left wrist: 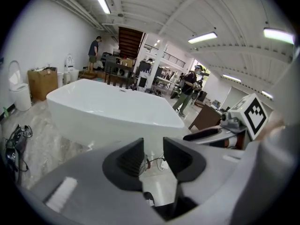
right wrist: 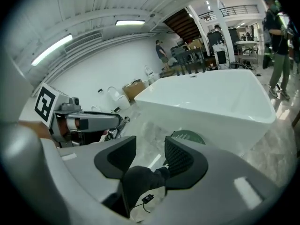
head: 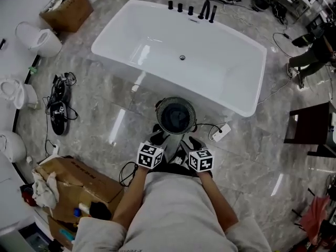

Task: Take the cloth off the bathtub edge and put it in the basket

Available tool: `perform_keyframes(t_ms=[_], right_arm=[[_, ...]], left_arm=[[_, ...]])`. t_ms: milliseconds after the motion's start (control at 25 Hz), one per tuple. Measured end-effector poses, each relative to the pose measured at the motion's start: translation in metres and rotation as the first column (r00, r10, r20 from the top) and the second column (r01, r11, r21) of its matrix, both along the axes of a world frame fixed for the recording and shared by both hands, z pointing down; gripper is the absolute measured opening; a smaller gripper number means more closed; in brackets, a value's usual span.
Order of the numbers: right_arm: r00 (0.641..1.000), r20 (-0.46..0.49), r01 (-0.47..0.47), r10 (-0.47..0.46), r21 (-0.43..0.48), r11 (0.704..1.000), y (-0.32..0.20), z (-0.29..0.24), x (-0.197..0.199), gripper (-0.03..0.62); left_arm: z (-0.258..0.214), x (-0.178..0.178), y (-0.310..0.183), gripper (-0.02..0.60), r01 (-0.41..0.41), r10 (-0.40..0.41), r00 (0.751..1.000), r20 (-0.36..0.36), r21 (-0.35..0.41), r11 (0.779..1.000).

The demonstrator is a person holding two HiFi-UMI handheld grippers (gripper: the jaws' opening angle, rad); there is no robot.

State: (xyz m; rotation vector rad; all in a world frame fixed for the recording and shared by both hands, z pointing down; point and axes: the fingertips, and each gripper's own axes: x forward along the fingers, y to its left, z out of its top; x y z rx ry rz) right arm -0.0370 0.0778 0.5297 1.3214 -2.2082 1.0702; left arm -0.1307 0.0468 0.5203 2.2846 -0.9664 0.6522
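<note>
Floor [head: 105, 114]: we record grey veined marble with bright reflections, running under everything listed here.

Bathtub [head: 157, 80]: white, freestanding, set aslant in the upper middle of the head view. Its rim shows plain white all round. A row of black taps [head: 191, 10] stands on the far edge.

Basket [head: 158, 114]: round, with mesh sides, standing on the floor just beside the tub's near wall. The right gripper view shows its greenish mesh top close under the tub.

Cloth: we see a dark bluish mass filling the inside of the basket. Whether that is the cloth we cannot tell.

Left hand-held gripper [head: 156, 136]: held low in the head view, just short of the basket and pointing toward it. In its own view the jaws stand a little apart with nothing between them; floor, a cable and a white power strip [head: 220, 132] show through the gap.

Right hand-held gripper [head: 192, 140]: close beside the left one and pointing the same way. Its jaws also stand a little apart, the ribbed pads pressing on nothing. A dark shape shows through the lower gap, beyond the jaws; we cannot say what it is.

Person: grey sleeves and bare forearms [head: 134, 193] reach up from the bottom edge to both grippers.

Surroundings: a cardboard box [head: 68, 9] at upper left, another [head: 79, 185] at lower left, white toilets [head: 39, 40] along the left wall, and a dark chair [head: 312, 127] at right.
</note>
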Motion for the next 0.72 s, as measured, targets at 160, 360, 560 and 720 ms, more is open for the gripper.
perform_keyframes(t_ms=[160,360,560,720], right_arm=[[0.994,-0.045,0.097,-0.095,0.039,0.995,0.008,-0.007,-0.010,0.175],[0.982,-0.105,0.163,-0.159,0.038,0.986,0.021,0.000,-0.022,0.175],[0.985,-0.100,0.147,-0.144,0.025,0.989,0.026,0.003,-0.022,0.175],[0.992,-0.100,0.084,-0.080,0.034,0.996,0.028,-0.001,-0.004,0.175]], left_arm=[[-0.002,0.009,0.012,0.184,-0.033,0.033,0.999,0.027,0.002,0.999],[0.000,0.011,0.016,0.184,-0.064,0.064,0.998,0.029,0.001,0.998],[-0.003,0.007,0.016,0.184,-0.046,0.046,0.999,0.012,-0.001,0.999],[-0.004,0.006,0.020,0.183,-0.015,0.015,1.000,0.004,-0.004,1.000]])
